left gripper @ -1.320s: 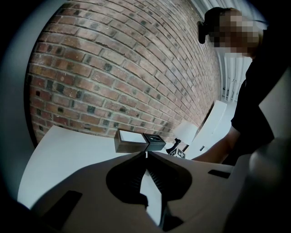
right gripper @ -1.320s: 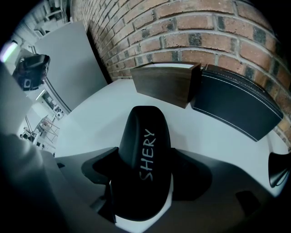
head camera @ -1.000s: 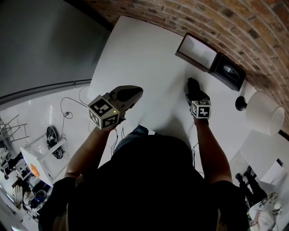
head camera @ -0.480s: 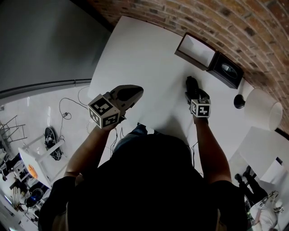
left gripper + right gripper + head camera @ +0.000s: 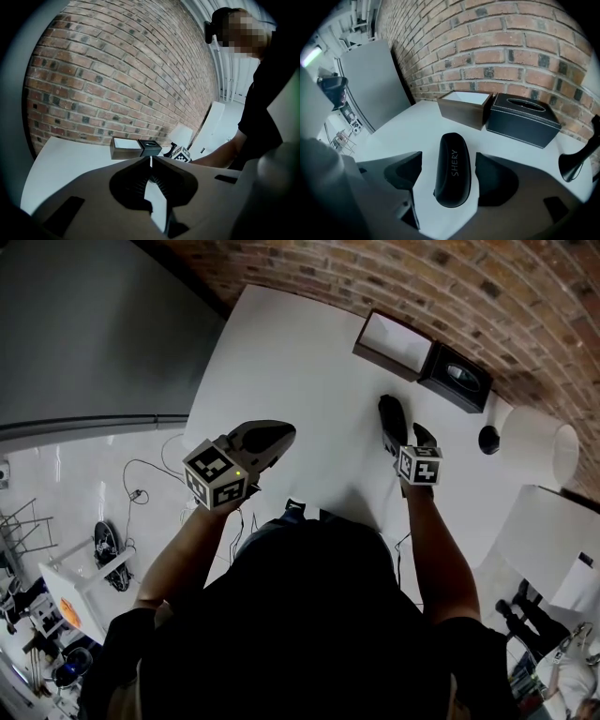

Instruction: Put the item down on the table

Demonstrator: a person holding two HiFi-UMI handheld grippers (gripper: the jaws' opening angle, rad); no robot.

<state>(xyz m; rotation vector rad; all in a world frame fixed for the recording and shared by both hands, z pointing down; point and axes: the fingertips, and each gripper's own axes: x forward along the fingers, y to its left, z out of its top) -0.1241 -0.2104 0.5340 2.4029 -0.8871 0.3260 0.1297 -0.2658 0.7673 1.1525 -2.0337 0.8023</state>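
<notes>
Black case [image 5: 453, 171] rests on table [image 5: 408, 123] — between right tongs [image 5: 449, 165], jaws apart.

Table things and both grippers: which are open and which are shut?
Left gripper: shut, nothing in it.
Right gripper: open, jaws either side of the glasses case, not touching.
Glasses case: shut, lying on the table.
Wooden box: open on top.
Tissue box: shut, slot on top.

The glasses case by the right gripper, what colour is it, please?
Black glasses case, with pale lettering; it shows best in the right gripper view.
</notes>
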